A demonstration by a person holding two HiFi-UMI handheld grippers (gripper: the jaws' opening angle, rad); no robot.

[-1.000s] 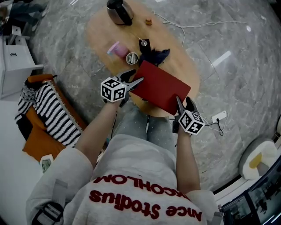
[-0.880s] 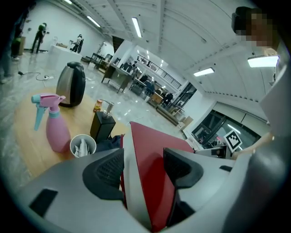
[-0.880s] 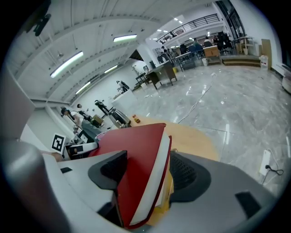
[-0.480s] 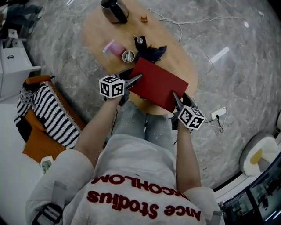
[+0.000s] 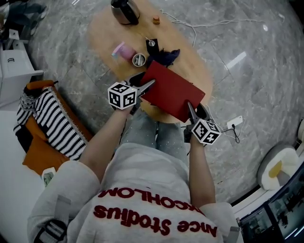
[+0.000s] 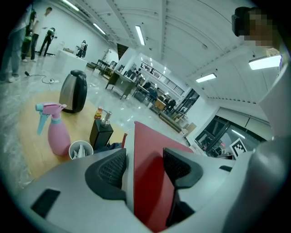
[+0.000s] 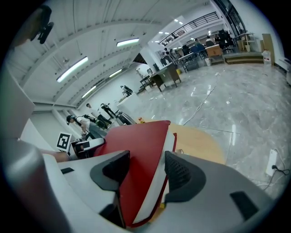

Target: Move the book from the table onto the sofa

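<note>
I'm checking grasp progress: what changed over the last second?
The right hand-held gripper has just been closing its jaws, with the red book between them at its near corner. Unchanged: the left hand-held gripper still grips the opposite edge, and the book stays over the table edge.

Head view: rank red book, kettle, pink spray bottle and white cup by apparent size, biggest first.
1. red book, clearly the largest
2. kettle, though the frame's top edge cuts it off
3. pink spray bottle, somewhat smaller than the kettle
4. white cup, the smallest
</note>
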